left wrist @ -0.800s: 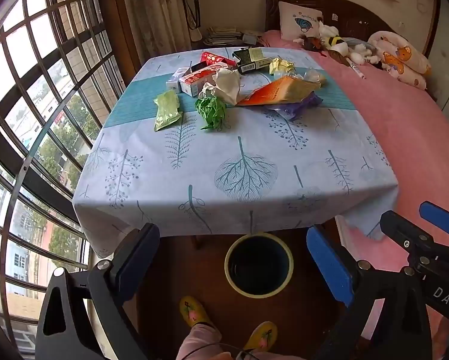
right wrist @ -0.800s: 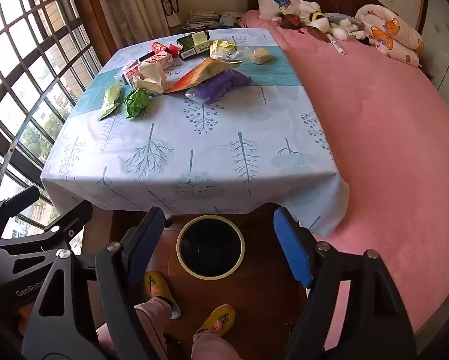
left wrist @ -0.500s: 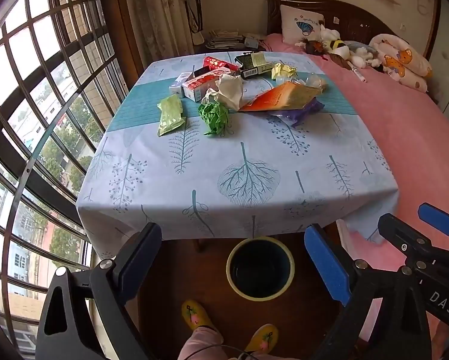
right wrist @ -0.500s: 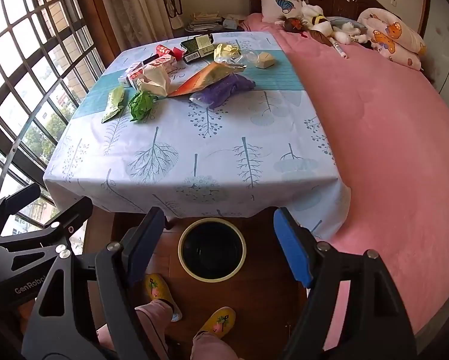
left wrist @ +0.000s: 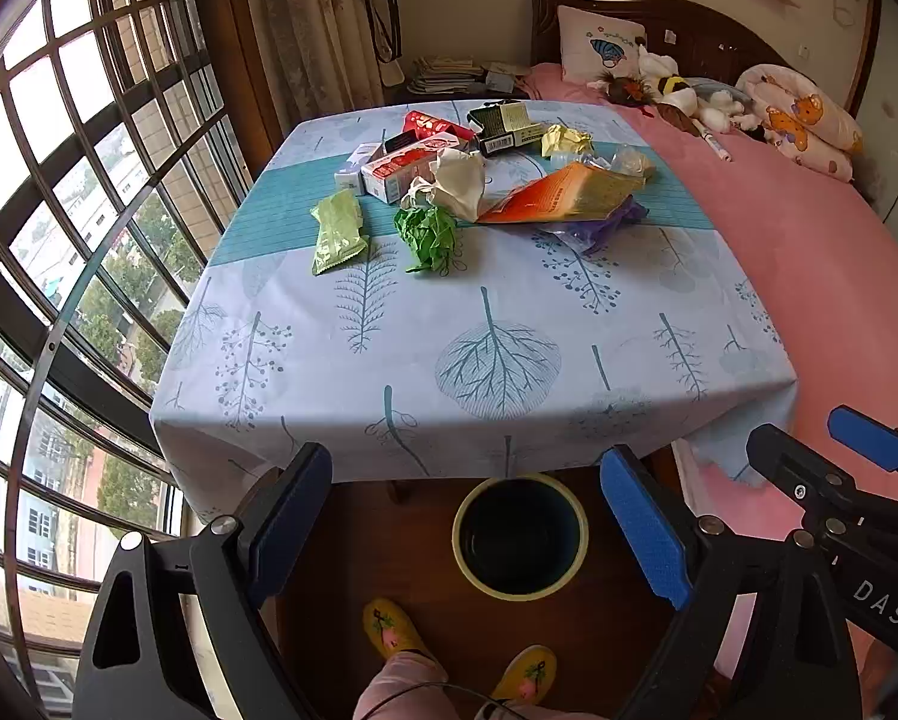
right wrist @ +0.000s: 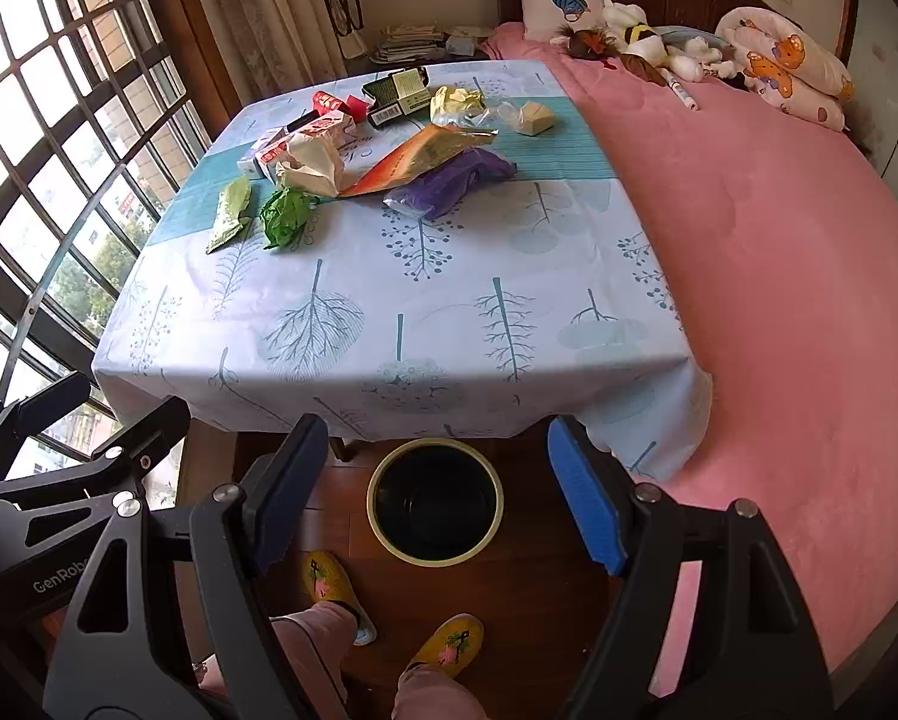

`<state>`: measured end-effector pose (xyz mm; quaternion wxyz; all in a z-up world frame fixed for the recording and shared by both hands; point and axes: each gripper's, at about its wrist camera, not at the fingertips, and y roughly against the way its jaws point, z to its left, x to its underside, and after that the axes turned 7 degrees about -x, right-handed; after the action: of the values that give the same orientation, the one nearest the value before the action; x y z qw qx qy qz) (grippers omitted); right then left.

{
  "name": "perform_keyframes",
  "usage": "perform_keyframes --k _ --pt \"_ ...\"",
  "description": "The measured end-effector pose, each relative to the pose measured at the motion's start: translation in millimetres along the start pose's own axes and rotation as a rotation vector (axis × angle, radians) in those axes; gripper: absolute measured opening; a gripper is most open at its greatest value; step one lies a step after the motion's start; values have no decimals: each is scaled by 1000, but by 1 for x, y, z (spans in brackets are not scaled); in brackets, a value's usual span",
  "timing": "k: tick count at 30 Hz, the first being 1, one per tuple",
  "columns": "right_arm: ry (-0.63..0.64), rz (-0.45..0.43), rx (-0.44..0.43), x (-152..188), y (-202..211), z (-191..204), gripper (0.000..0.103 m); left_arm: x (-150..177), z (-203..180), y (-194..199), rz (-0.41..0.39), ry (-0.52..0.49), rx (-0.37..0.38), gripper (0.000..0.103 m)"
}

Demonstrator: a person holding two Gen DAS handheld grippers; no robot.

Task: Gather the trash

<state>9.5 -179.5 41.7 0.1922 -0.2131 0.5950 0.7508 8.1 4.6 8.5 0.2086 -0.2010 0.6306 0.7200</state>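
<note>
Trash is heaped at the far end of the table [left wrist: 491, 300]: a green wrapper [left wrist: 336, 232], crumpled green paper [left wrist: 428, 237], a white wad [left wrist: 458, 183], an orange packet [left wrist: 560, 195], a purple bag [right wrist: 449, 183], red and white cartons [left wrist: 404, 165], a dark box [left wrist: 503, 126] and yellow paper [left wrist: 563, 140]. A yellow-rimmed bin [left wrist: 520, 536] stands on the floor below the near table edge. My left gripper [left wrist: 466, 528] and right gripper [right wrist: 438, 495] hover open and empty above the bin, well short of the trash. The same bin [right wrist: 435, 501] shows in the right wrist view.
A pink bed [right wrist: 779, 252] with pillows and stuffed toys [right wrist: 647, 39] borders the table's right side. A barred window [left wrist: 59, 228] runs along the left. The person's feet in yellow slippers [right wrist: 449, 645] stand on the wooden floor by the bin.
Both grippers have risen and edged slightly toward the table; the trash pile looks a little nearer. Both stay open and empty.
</note>
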Motion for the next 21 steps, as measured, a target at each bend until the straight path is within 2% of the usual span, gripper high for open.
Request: perform_keyframes --k 21 --pt "-22 8 1 -4 -8 -8 75 -5 -3 2 -17 2 15 93"
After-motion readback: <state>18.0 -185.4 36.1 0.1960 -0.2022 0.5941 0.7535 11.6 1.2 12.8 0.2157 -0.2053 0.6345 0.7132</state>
